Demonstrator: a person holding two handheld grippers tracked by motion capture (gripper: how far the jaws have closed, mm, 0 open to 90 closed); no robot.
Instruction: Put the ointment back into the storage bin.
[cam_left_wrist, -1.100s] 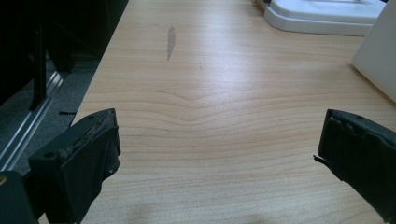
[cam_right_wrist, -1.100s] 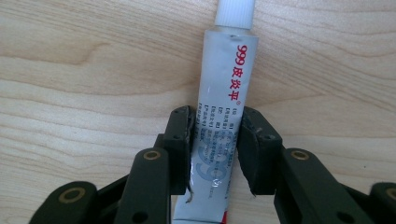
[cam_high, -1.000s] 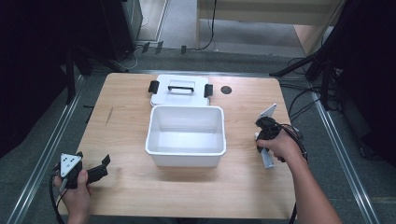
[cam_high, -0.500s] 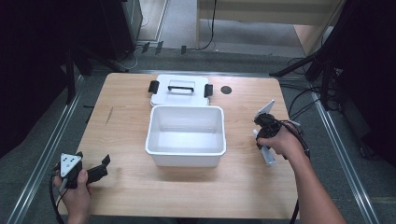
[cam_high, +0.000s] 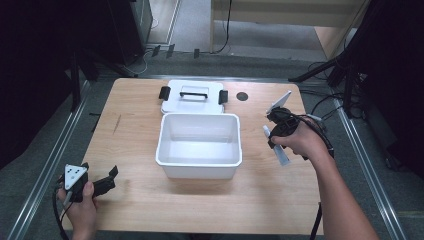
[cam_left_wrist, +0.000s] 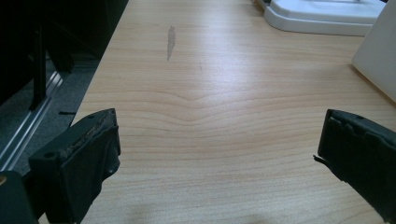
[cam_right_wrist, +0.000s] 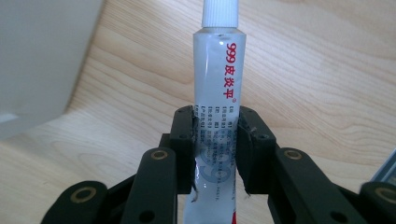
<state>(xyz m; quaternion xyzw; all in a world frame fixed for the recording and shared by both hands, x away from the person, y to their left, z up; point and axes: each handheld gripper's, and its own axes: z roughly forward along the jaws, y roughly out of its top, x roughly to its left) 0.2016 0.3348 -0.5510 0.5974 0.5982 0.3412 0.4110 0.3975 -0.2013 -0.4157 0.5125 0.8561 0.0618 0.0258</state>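
White-capped tube (cam_right_wrist: 218, 93) runs lengthwise out of the right gripper (cam_right_wrist: 215, 140), jaws clamped on it; left gripper (cam_left_wrist: 219, 154) gapes empty.

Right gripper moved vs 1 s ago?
Yes, slightly. In the high view the right gripper, shut on the tube, has drifted toward the far table edge, still right of the white bin.

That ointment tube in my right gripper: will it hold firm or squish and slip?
The tube looks like soft thin plastic, so it probably dents where the right gripper pinches it. Its glossy skin may slide. It seems light, and its round cap suggests it rolls if dropped.
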